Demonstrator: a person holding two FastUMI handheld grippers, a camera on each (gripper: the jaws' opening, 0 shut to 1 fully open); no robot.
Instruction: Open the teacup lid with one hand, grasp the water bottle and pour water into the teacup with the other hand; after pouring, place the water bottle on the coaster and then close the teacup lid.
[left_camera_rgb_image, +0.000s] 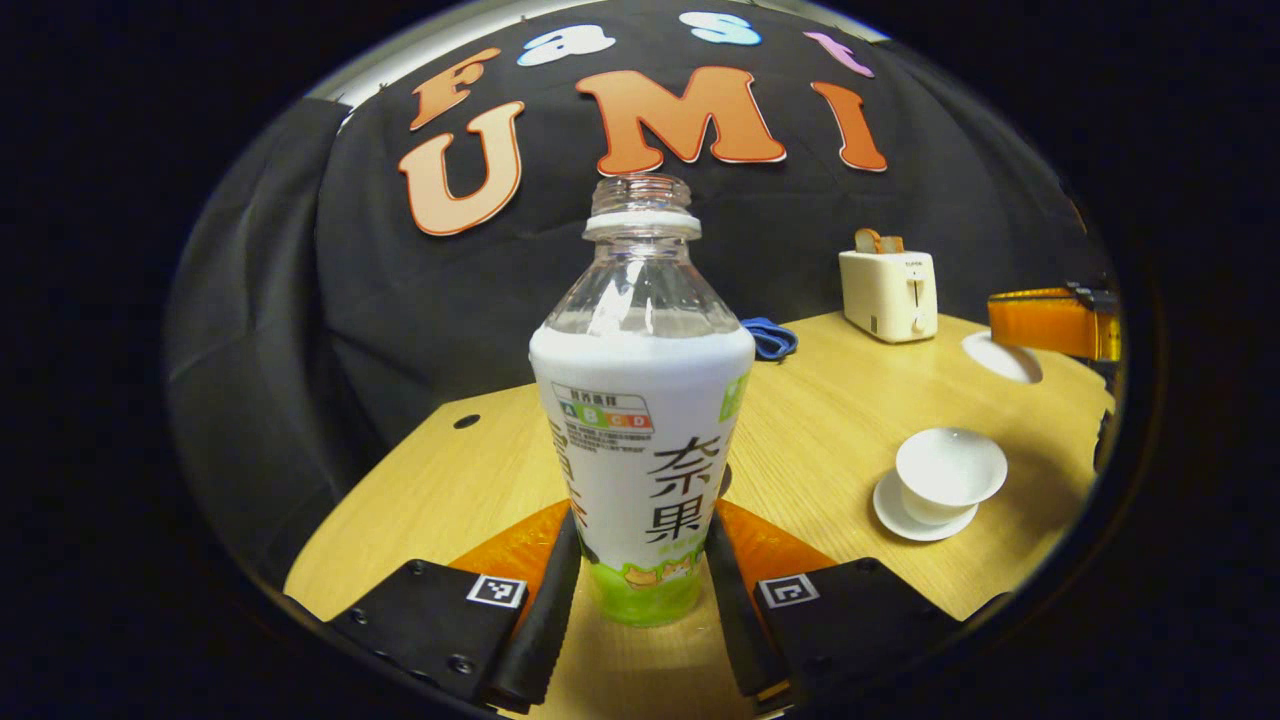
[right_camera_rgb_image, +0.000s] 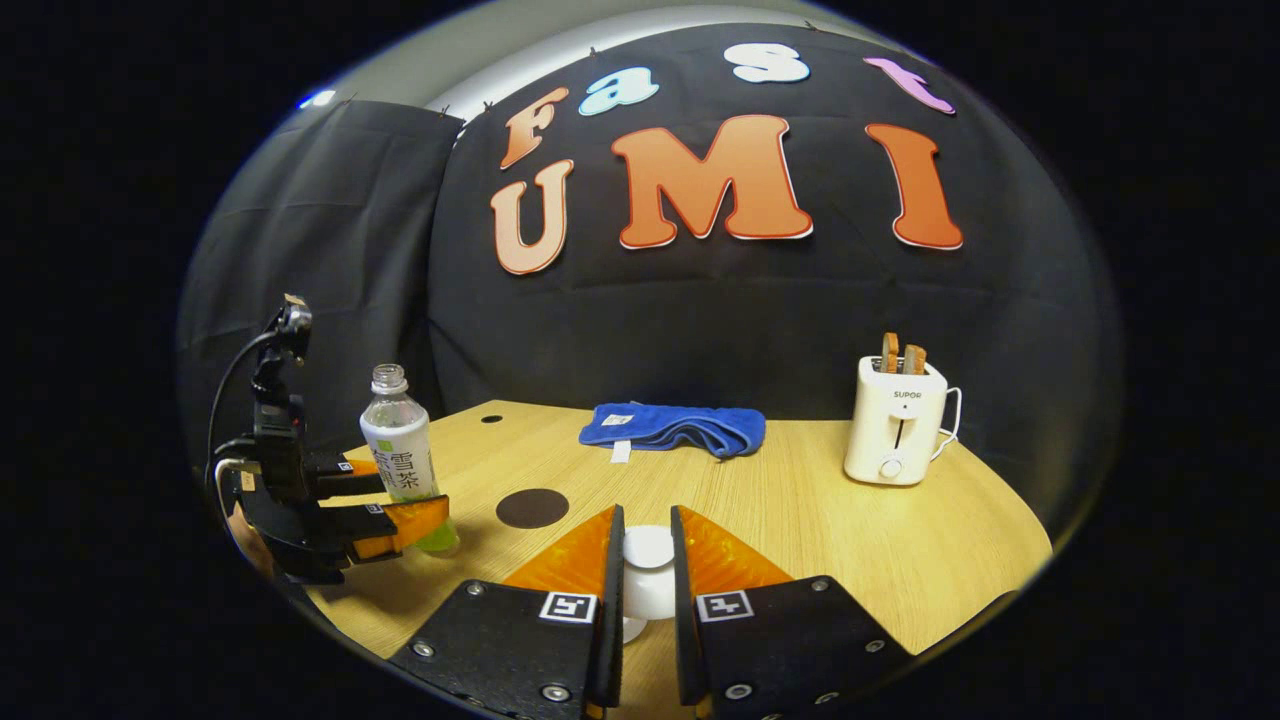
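at table edge, left hand-held gripper level, clamping upright water bottle.

Clear plastic bottle, wood-grain table

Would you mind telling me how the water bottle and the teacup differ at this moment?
The water bottle is tall, clear plastic with a printed label wrapped around it; the teacup is low, wide, plain white. The bottle stands between the left gripper's fingers; the teacup stands free on a white saucer. The right gripper holds the lid. Both are upright, uncapped, on the wooden table.
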